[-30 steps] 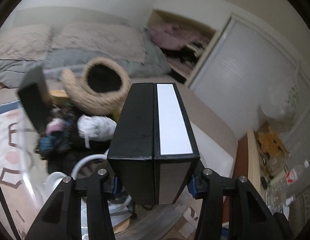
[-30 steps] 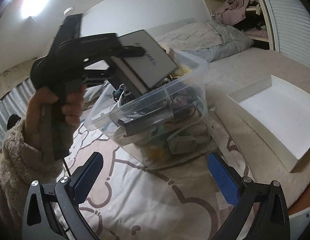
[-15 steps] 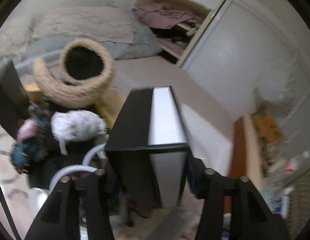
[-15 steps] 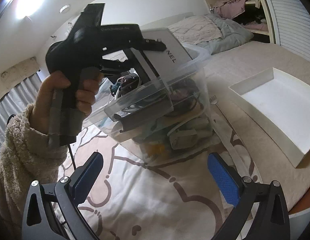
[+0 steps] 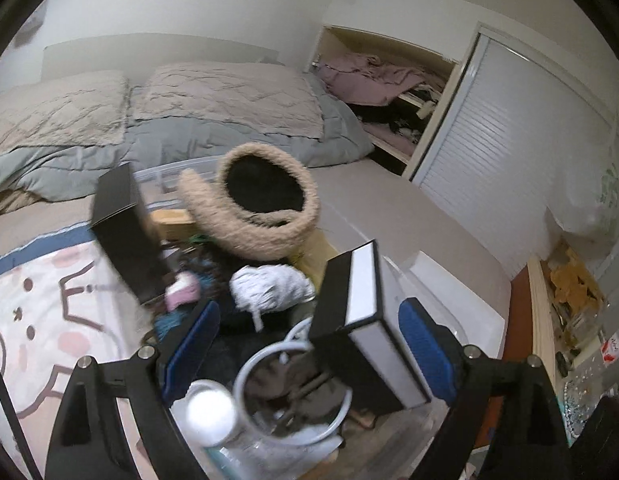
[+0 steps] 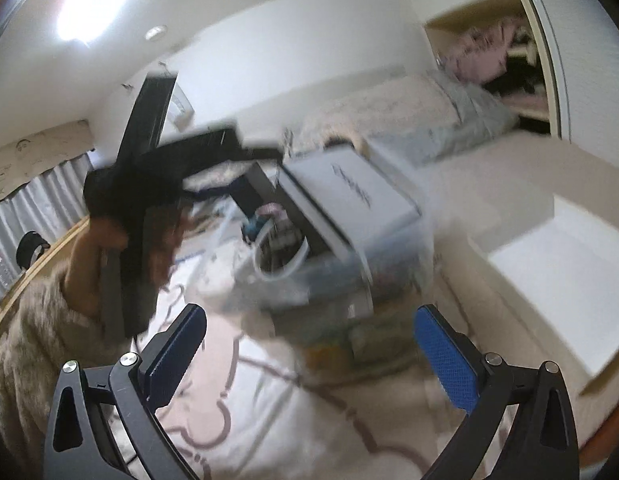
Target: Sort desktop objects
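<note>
My left gripper [image 5: 309, 348] hangs over a clear plastic bin [image 5: 165, 172] full of loose items, and its jaws are opening. A black-and-white box [image 5: 361, 320] leans tilted between them on the bin's contents, close to the right pad [image 5: 425, 352] and far from the left pad. In the blurred right wrist view a hand holds the left gripper [image 6: 213, 152] above the bin [image 6: 389, 264], with the box [image 6: 349, 196] resting across the top. My right gripper [image 6: 309, 360] stands open and empty in front of the bin, over a patterned mat.
The bin holds a furry beige hat [image 5: 261, 204], a black box [image 5: 125, 236], a white cloth [image 5: 269, 288], a white ring [image 5: 293, 384] and a capped bottle [image 5: 209, 404]. A white tray [image 6: 549, 280] lies right of the bin. A bed sits behind.
The left jaws went from shut on the black-and-white box to wide apart, and the box tipped to the right onto the bin. The right gripper rose a little and stayed open.
</note>
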Demonstrator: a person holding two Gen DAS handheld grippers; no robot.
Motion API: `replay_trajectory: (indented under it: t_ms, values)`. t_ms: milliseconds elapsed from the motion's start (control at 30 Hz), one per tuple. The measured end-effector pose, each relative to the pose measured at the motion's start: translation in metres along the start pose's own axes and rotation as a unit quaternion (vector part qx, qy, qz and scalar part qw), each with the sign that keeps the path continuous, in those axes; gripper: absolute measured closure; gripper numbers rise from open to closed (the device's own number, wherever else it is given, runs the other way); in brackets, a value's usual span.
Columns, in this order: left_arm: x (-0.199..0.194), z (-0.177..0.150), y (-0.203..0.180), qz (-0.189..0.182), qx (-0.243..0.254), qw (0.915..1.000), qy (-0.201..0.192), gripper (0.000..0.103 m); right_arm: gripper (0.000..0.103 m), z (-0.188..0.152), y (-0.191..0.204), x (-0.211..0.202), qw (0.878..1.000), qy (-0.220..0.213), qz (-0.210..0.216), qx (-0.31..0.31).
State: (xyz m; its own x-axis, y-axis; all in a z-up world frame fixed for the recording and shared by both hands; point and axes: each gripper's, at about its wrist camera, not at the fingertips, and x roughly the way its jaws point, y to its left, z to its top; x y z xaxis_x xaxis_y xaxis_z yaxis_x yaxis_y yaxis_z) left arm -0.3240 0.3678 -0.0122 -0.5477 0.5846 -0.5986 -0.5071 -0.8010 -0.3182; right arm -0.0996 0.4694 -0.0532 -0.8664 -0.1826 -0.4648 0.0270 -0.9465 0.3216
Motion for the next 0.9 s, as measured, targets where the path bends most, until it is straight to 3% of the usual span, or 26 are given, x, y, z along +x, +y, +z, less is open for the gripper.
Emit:
replay_trajectory:
  t_ms: [200,267,400,467,533,600,633,900]
  values:
    - [-0.032,-0.022,0.024,0.029,0.001,0.9994,-0.018,0.011,0.019,0.043,0.015,0.028,0.997,-0.006,-0.024,-0.071]
    - [-0.043,-0.030,0.034,0.031,-0.005,0.9993,-0.022,0.011,0.028,0.054,0.018,0.045,0.995,0.007,-0.040,-0.096]
    - [-0.060,-0.043,0.051,0.030,-0.019,0.9990,-0.027,0.011,0.036,0.066,0.017,0.084,0.985,0.049,-0.086,-0.138]
    - [-0.070,-0.049,0.059,0.026,-0.025,0.9989,-0.031,0.011,0.052,0.069,0.012,0.098,0.984,0.069,-0.094,-0.135]
    - [-0.074,-0.053,0.063,0.024,-0.026,0.9990,-0.028,0.011,0.057,0.075,0.005,0.105,0.989,0.081,-0.074,-0.104]
    - [-0.076,-0.057,0.066,0.025,-0.025,0.9991,-0.024,0.011,0.063,0.083,0.006,0.107,0.989,0.079,-0.082,-0.098]
    - [-0.077,-0.058,0.067,0.024,-0.025,0.9991,-0.024,0.011,0.073,0.085,0.010,0.109,0.987,0.077,-0.094,-0.108]
    - [-0.083,-0.071,0.078,0.026,-0.021,0.9991,-0.026,0.011,0.073,0.096,0.020,0.147,0.975,0.111,-0.130,-0.138]
